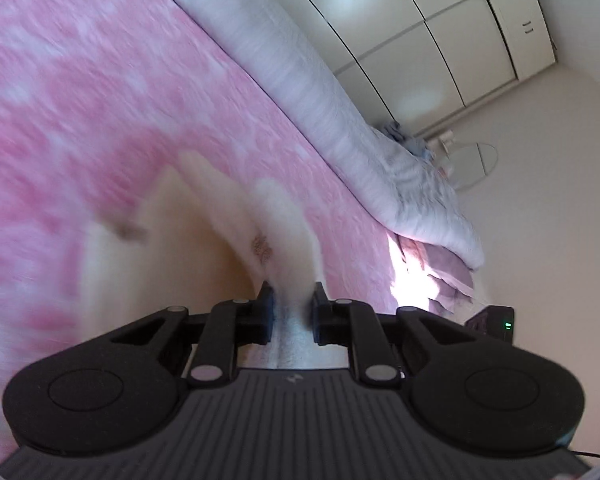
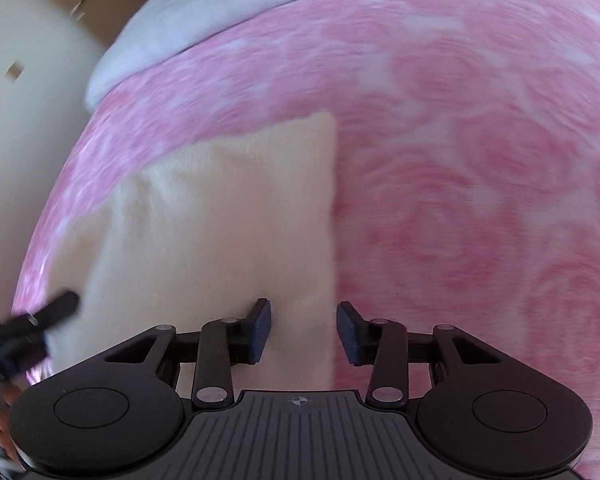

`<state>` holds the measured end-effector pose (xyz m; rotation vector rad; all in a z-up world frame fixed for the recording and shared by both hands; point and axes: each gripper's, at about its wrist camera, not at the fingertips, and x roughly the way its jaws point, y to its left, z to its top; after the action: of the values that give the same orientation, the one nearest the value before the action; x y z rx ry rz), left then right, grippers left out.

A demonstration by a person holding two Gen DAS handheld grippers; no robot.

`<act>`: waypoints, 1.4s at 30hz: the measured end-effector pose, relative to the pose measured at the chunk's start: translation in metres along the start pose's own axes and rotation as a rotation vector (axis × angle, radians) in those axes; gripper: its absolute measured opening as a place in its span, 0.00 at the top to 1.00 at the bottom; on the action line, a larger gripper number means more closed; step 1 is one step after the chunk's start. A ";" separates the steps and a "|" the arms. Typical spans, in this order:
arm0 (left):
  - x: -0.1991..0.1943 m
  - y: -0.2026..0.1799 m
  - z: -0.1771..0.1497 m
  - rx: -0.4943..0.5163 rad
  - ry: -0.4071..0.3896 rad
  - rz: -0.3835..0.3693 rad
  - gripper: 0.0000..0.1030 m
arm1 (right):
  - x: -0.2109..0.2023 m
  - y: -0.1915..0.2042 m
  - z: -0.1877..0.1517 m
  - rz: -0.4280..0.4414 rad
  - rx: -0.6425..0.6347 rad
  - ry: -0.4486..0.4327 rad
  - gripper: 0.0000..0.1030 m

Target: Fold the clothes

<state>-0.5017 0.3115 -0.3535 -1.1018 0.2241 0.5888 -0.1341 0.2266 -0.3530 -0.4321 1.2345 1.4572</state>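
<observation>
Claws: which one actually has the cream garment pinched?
The left claw: its jaws are shut on a bunched fold of the cream garment. The right claw is open above the flat cloth.

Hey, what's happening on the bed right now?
A person is folding a cream fleece garment on a pink rose-patterned blanket. The left tool is shut on a bunched part of the garment. The right tool is open, with the garment's straight edge running between its fingers. A white duvet lies along the blanket's far side.
</observation>
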 end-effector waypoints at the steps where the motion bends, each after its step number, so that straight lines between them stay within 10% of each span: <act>1: -0.006 0.008 0.001 -0.012 -0.004 0.022 0.87 | 0.002 0.011 -0.001 0.000 -0.034 -0.001 0.60; 15: -0.009 0.071 -0.008 -0.158 0.001 0.092 0.83 | 0.028 0.073 -0.028 -0.129 -0.273 -0.041 0.54; 30: -0.010 0.071 -0.010 -0.083 -0.037 0.132 0.79 | 0.026 0.082 -0.033 -0.138 -0.305 -0.059 0.51; 42: -0.096 0.040 -0.056 -0.172 -0.092 0.209 0.63 | -0.061 0.019 -0.101 0.074 -0.230 -0.317 0.48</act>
<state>-0.5964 0.2422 -0.3659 -1.2223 0.2134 0.8558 -0.1686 0.1136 -0.3342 -0.2953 0.8425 1.6660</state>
